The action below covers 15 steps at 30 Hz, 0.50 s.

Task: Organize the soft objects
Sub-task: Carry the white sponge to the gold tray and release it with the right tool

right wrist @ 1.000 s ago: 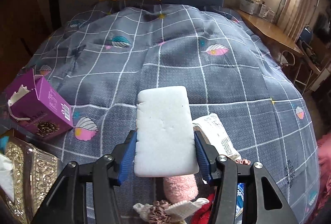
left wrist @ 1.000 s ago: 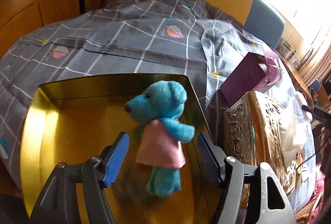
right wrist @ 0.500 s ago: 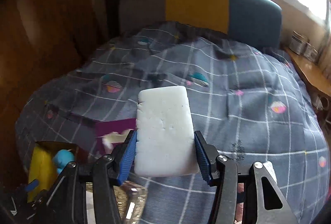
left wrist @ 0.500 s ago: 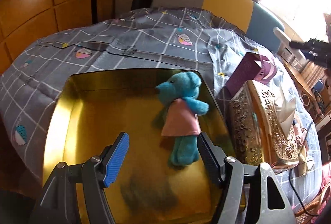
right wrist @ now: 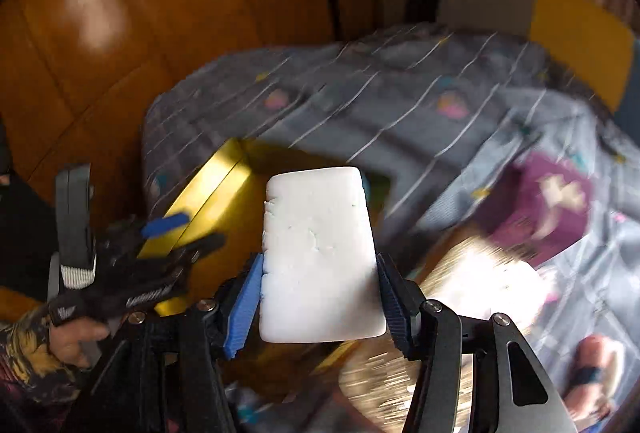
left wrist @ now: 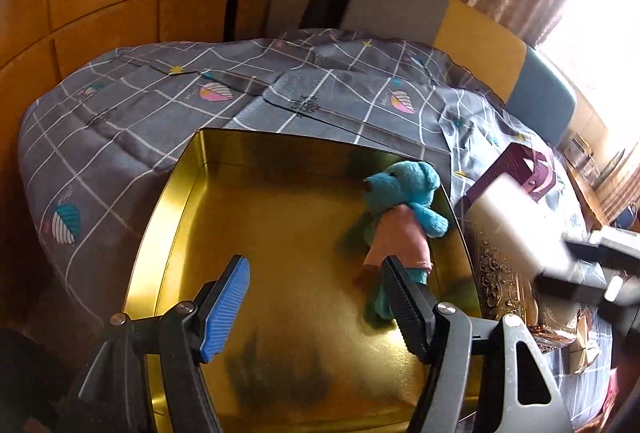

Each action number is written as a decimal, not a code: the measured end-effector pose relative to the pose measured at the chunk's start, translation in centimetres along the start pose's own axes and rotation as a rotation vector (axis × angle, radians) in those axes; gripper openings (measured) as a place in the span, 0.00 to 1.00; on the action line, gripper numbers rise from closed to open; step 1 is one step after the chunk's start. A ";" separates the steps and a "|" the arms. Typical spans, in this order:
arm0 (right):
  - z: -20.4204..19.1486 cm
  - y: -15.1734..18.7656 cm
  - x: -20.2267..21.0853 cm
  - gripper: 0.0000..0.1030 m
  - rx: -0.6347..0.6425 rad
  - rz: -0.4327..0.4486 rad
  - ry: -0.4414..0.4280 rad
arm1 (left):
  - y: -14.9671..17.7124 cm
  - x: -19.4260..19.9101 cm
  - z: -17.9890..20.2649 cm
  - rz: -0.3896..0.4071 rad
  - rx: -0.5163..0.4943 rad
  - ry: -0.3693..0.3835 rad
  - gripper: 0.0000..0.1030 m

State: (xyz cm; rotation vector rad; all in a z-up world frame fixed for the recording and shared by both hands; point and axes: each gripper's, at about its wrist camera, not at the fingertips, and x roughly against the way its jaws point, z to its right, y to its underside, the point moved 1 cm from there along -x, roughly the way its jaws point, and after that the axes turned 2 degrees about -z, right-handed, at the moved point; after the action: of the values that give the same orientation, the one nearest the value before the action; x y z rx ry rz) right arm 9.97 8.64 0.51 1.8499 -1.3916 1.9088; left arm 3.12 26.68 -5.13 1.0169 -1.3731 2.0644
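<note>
Right gripper [right wrist: 318,307] clamps white foam block [right wrist: 318,253] by long edges above gold tin [left wrist: 288,233]; block looks light, squashy; left gripper [left wrist: 316,309] gapes empty near teddy [left wrist: 400,217]

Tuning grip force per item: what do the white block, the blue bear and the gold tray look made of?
White block: likely foam sponge; matte, with a pitted face and nicked edge.
Blue bear: plush; fuzzy pile, with a smooth pink cloth dress.
Gold tray: probably tin-plate metal; glossy, with mirror-like reflections and a thin upright rim.
</note>
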 end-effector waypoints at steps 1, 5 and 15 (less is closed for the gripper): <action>-0.8 0.4 -0.8 0.56 0.009 -0.014 -0.004 | 0.0 0.1 -0.1 0.000 0.008 0.002 0.67; -3.1 2.1 -3.1 0.56 0.040 -0.054 -0.013 | 0.3 0.4 -0.4 0.005 0.009 0.001 0.67; -4.1 3.8 -6.1 0.77 0.070 -0.078 0.062 | 0.8 1.5 -0.1 0.036 -0.021 -0.019 0.67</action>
State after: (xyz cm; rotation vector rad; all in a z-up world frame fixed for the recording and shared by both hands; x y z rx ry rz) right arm 5.99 12.18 -5.81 1.8300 -1.2310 1.9824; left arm 1.56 26.45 -4.43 1.0129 -1.4297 2.0663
